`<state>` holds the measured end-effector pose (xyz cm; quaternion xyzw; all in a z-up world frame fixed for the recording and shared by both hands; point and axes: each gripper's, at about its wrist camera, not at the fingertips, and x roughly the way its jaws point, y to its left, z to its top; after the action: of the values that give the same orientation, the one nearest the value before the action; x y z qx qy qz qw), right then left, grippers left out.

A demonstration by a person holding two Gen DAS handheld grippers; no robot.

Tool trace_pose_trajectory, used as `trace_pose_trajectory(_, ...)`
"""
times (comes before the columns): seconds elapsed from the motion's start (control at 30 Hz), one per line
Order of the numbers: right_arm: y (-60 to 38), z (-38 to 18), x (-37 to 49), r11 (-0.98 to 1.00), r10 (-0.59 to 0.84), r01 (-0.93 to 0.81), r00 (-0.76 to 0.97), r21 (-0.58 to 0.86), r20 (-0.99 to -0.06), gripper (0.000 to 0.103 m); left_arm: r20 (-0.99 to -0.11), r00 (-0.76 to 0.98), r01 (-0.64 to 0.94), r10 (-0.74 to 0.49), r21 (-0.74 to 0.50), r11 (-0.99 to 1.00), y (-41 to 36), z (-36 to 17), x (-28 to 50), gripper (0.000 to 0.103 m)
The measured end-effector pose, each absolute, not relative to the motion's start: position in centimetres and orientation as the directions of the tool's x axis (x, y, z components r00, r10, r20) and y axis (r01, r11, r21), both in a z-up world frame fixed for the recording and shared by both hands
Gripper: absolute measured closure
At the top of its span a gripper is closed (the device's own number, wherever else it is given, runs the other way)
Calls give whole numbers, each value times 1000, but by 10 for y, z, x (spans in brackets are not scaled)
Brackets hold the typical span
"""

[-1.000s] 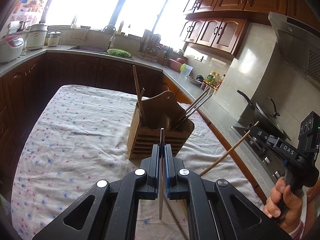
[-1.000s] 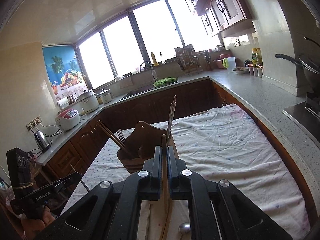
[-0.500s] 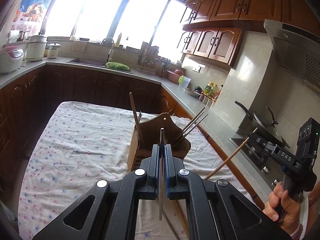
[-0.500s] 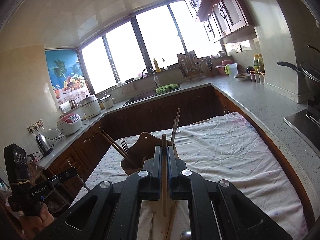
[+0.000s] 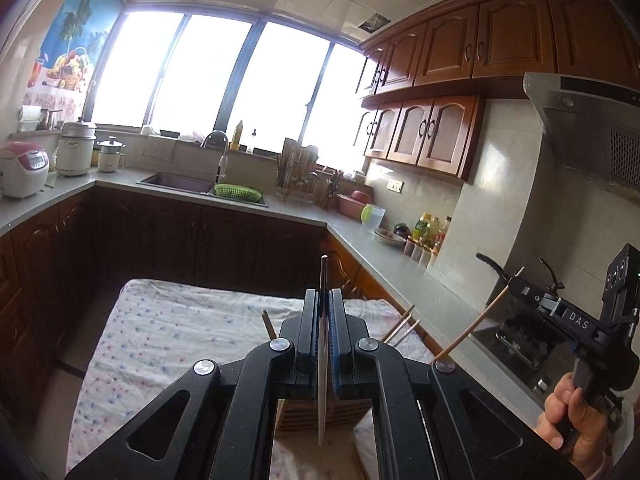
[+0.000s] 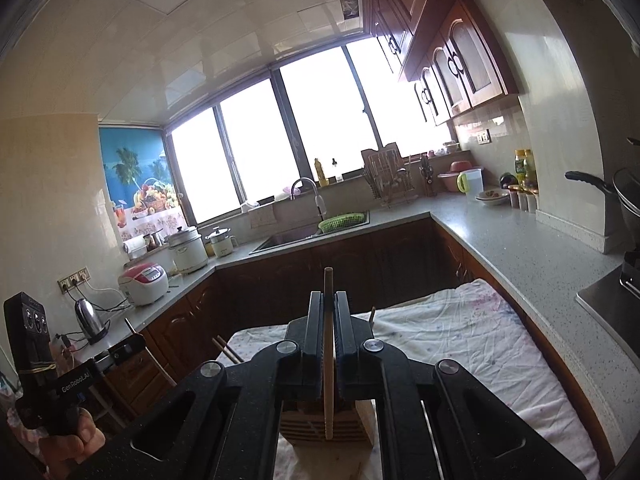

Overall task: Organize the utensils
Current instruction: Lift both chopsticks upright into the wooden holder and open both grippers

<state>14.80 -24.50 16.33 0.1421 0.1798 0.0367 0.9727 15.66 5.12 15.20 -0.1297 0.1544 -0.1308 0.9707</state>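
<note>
Left gripper (image 5: 325,312): held level above the wooden utensil holder (image 5: 320,416), jaws clamped on a thin metal chopstick (image 5: 322,344) that stands upright between the pads
Right gripper (image 6: 329,320): also above the holder, jaws clamped on an upright wooden chopstick (image 6: 329,360); seen from the left camera it sits off to the right in the person's right hand (image 5: 568,416), stick slanting down-left
Holder: on the worktop with a flowered cloth (image 5: 180,332), mostly hidden under both grippers; only its slatted front shows, with chopstick tips (image 5: 402,326) poking up beside the jaws
Around: sink with green basket (image 5: 236,191), dish rack (image 5: 298,176), rice cooker (image 5: 22,166) on the far counter; stove and pan (image 5: 520,280) right
Open room: cloth lies bare left and beyond the holder; counter edge (image 6: 520,264) runs close along the right side
</note>
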Motion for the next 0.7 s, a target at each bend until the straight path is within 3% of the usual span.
trace_pose_trajectory(0.3,-248,161,194,959,98,1,938,284,-332,98,-237,943,160,-233,-291,943,42,128,209,101)
trace_pose_trajectory(0.7,-250,96,219,950,115,29,894,312,-434,98,-348,908,122,-234,-315,941,13,55,253,100)
